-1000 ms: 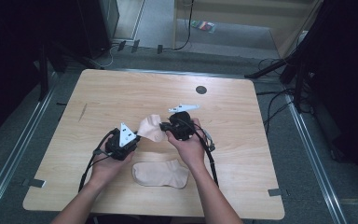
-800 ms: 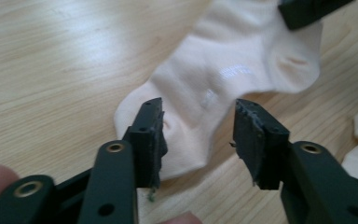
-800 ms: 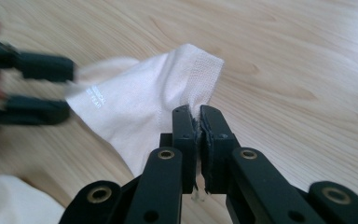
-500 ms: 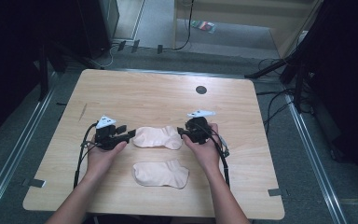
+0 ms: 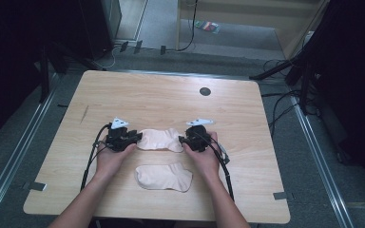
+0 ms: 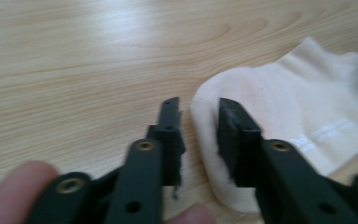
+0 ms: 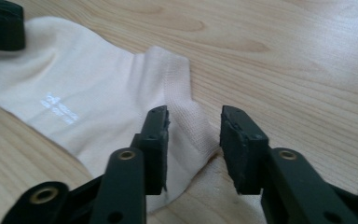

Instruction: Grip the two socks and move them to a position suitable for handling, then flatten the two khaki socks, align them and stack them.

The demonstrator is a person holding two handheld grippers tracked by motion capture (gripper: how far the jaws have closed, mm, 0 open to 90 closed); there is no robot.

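Far sock [image 5: 159, 139] now flat; left tool [image 6: 198, 123] and right tool [image 7: 193, 135] released at its ends.

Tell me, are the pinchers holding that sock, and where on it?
Nothing is held. Both the left gripper and the right gripper have their jaws open, one at each end of the far sock, which lies flat on the table.

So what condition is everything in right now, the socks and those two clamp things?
Far sock: spread flat on the table, a gripper at each end.
Near sock: lying flat, untouched.
Left gripper: jaws open, around the sock's toe end.
Right gripper: jaws open, at the cuff end.
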